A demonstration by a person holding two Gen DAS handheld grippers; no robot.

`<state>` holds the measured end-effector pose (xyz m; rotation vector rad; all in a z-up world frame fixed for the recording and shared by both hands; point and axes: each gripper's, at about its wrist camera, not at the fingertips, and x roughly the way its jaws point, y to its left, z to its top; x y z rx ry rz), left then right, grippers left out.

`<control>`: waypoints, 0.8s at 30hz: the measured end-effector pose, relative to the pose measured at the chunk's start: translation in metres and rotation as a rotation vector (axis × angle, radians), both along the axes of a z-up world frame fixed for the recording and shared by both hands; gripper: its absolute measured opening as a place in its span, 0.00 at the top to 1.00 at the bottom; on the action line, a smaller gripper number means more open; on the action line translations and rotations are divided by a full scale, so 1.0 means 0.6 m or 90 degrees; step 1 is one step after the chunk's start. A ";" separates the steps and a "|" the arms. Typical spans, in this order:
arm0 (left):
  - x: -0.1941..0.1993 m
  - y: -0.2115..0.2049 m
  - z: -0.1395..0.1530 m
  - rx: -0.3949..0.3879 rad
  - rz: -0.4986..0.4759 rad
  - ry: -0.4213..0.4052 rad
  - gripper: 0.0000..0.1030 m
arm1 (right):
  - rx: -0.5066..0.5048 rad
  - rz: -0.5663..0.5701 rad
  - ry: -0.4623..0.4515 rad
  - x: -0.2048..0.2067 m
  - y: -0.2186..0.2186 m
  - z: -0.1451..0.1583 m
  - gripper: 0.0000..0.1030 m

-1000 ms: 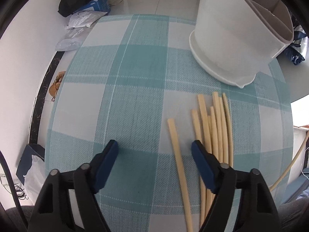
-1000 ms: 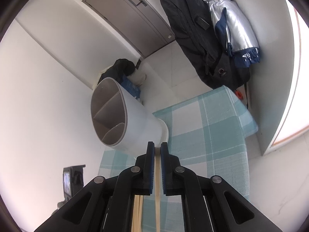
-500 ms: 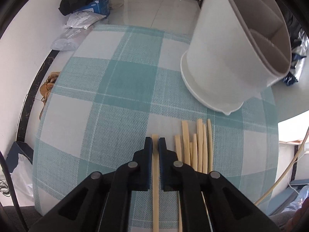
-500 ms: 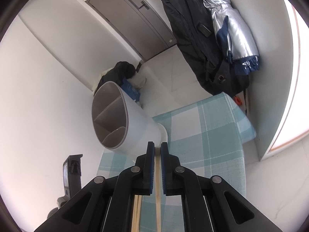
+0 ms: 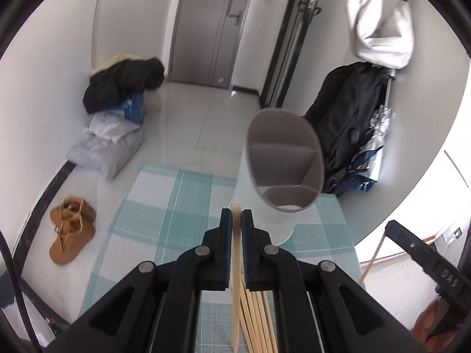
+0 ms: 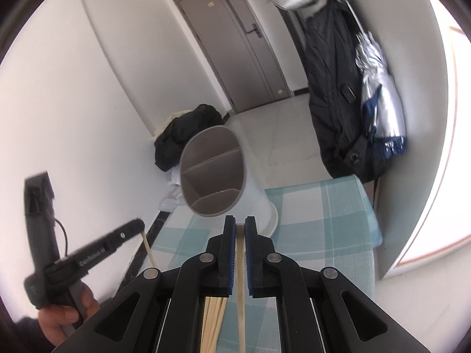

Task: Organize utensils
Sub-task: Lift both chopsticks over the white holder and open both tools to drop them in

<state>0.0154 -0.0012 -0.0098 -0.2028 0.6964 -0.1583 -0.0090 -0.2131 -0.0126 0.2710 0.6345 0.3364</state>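
On the left hand-held gripper point(image 6: 141, 229), "GenRobot.AI".

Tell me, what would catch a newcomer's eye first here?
Two black grippers, each pinching one wooden chopstick: the left gripper and the right gripper. Just beyond them a white utensil holder with inner dividers stands on a teal checked tablecloth; more chopsticks lie loose below.
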 end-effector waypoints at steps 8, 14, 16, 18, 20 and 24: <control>-0.001 0.009 0.010 0.019 -0.040 -0.010 0.98 | -0.043 0.000 -0.057 -0.042 0.041 0.018 0.95; -0.016 0.007 0.019 0.037 -0.051 0.006 0.98 | -0.049 -0.005 -0.081 -0.060 0.053 0.026 0.95; -0.017 0.006 0.020 0.047 -0.055 0.009 0.98 | -0.051 -0.006 -0.086 -0.063 0.055 0.028 0.95; -0.018 0.007 0.020 0.048 -0.059 0.013 0.98 | -0.048 -0.006 -0.089 -0.067 0.056 0.031 0.95; -0.016 0.010 0.026 0.043 -0.064 0.019 0.98 | -0.045 -0.009 -0.095 -0.064 0.054 0.037 0.95; -0.010 0.011 0.040 0.040 -0.068 0.027 0.98 | -0.043 -0.009 -0.105 -0.060 0.056 0.051 0.95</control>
